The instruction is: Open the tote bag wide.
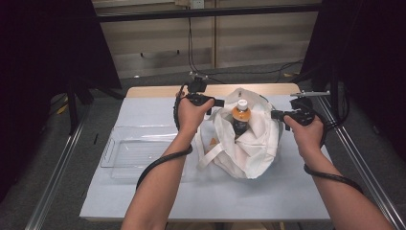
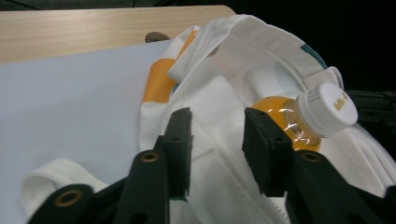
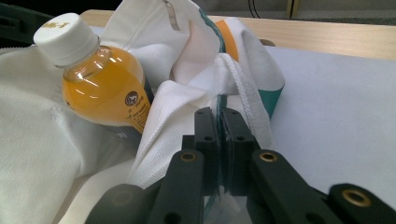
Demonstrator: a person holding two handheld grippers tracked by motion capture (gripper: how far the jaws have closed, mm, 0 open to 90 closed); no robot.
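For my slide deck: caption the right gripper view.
Right gripper pinches the rim of a white tote bag holding an orange drink bottle.

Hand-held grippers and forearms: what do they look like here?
Both the left hand-held gripper and the right hand-held gripper are black, each trailing a thick black cable along a bare, sleeveless forearm. The gripper views show flat black rectangular pads on arms with brass-coloured pivot rings.

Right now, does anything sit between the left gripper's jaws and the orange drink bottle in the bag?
Yes. The white tote bag's fabric lies between the open left gripper and the bottle, which stands just behind the far jaw.
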